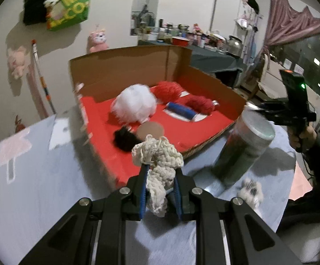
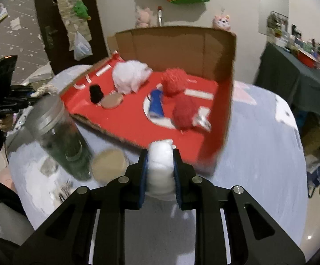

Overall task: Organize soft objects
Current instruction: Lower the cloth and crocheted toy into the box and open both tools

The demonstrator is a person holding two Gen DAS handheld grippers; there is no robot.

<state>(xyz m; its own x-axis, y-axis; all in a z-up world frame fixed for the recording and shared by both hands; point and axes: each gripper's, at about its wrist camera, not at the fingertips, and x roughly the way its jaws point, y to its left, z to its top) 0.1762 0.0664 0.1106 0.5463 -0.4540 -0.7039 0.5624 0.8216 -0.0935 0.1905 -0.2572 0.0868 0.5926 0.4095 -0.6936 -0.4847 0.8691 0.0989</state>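
The left gripper is clamped on a cream crochet piece, which hangs limp, long axis along the fingers. The right gripper pinches a white wad. The red-lined box lies just beyond both, open side near, already holding a white puff, two red puffs, a blue roll and a black tuft. Judging by this, each load goes forward over the near edge; the jar stands right of the left gripper's path.

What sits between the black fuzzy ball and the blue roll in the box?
A tan round disc, beside the black fuzzy ball; red floor before the blue roll. Right wrist view.
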